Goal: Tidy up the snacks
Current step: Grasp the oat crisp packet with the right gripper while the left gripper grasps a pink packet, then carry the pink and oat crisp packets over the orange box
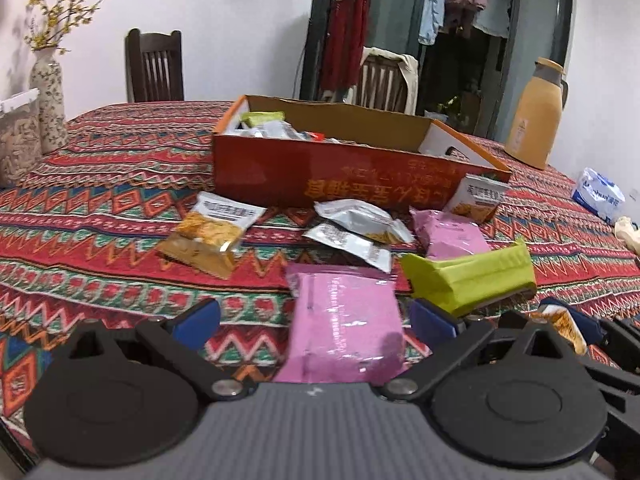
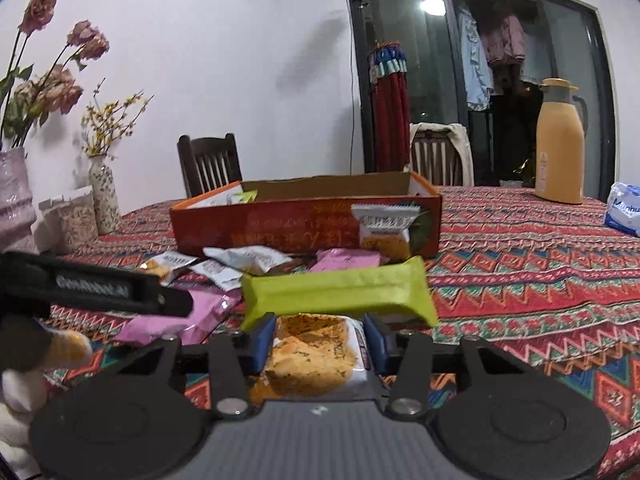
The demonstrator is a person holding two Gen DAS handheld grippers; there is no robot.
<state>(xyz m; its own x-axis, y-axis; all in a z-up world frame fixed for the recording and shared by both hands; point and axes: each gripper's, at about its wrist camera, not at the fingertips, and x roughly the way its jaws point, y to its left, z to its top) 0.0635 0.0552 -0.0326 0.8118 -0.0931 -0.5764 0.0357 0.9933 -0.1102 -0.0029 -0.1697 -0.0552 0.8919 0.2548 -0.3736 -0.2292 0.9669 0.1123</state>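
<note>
An orange cardboard box (image 1: pixel 304 176) with several snack packets inside stands mid-table; it also shows in the right wrist view (image 2: pixel 280 224). My left gripper (image 1: pixel 316 320) is open, its blue pads on either side of a pink packet (image 1: pixel 344 320) lying on the cloth. My right gripper (image 2: pixel 318 340) is shut on an orange-and-white snack packet (image 2: pixel 312 360), just behind a green packet (image 2: pixel 340 292). Loose packets lie before the box: a yellow one (image 1: pixel 212 232), silver ones (image 1: pixel 360 228), a second pink one (image 1: pixel 448 232) and the green one (image 1: pixel 472 276).
A patterned red tablecloth (image 1: pixel 100 208) covers the table. A yellow thermos (image 2: pixel 560 152) and a blue-white tissue pack (image 2: pixel 626 208) stand far right. Vases with flowers (image 2: pixel 102 192) stand far left. Two wooden chairs (image 1: pixel 154 68) are behind the table. One packet leans on the box front (image 2: pixel 388 228).
</note>
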